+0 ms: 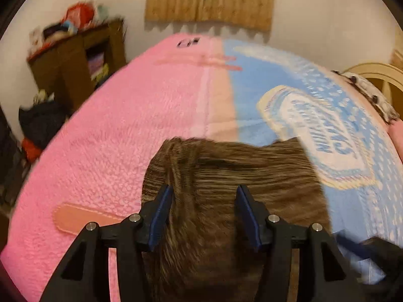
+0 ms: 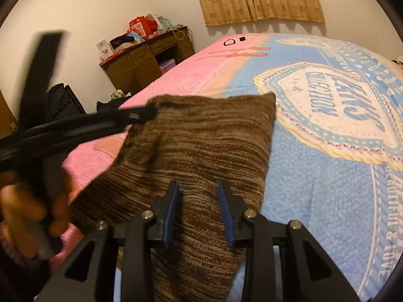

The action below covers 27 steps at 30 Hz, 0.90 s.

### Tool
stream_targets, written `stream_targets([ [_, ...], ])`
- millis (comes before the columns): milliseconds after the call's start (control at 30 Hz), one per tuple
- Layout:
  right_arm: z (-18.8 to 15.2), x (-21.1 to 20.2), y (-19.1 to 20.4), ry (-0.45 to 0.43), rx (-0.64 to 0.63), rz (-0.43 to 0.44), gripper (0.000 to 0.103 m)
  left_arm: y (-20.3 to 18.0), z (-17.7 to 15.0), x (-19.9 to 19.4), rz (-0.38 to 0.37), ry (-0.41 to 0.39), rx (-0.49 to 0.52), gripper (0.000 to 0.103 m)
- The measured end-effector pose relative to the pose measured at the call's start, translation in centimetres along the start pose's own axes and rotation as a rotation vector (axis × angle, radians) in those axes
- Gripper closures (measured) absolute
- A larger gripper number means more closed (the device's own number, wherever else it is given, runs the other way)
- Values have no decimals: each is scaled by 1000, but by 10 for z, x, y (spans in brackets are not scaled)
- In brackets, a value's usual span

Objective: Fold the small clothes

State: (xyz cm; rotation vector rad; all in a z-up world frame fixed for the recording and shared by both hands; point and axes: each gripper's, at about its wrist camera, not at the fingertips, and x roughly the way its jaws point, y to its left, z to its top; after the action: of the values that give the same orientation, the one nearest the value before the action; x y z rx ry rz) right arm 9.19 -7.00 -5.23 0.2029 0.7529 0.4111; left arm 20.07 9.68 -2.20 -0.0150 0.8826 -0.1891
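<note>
Both tongs [image 1: 204,192] [image 2: 198,188] open w/ brown knit [image 2: 201,146] between.

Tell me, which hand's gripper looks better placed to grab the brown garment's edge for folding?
Probably the left gripper: its open jaws sit at the brown knit garment's bunched left edge. The right gripper hovers open over the flat middle.

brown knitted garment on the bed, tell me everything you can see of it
The brown knitted garment is a ribbed, streaky knit in dark and tan brown, soft and thick-looking. It lies on the pink and blue blanket, straddling the seam between the two colours, its far edge ending in a squared corner. Wrinkles bunch near its left side. The left claw and right claw both hang open over its near part; whether their fingers touch it is unclear.
</note>
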Motion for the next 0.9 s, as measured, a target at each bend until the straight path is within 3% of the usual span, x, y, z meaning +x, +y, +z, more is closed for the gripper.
stream_targets([
  [100,30,-11,-17,-69,26,-19,66,19,3,9,-5,5,-77,48],
  [267,76,34,-32,-8,0,-62,69,34,6,20,3,25,-152,48],
  [400,77,105,-41,173,-51,-147,69,39,7,35,21,54,-173,25],
  [433,75,108,-44,128,-54,-150,70,41,8,37,12,52,-176,23],
  [533,81,112,-48,127,3,-158,71,46,10,43,-19,56,-201,18],
  [700,88,123,-35,115,-76,-241,71,34,7,42,35,22,-155,15],
  [833,89,116,-40,115,-57,-222,70,42,5,41,6,26,-163,15],
  [900,83,99,-45,73,-15,-218,70,44,4,39,-5,15,-160,15],
])
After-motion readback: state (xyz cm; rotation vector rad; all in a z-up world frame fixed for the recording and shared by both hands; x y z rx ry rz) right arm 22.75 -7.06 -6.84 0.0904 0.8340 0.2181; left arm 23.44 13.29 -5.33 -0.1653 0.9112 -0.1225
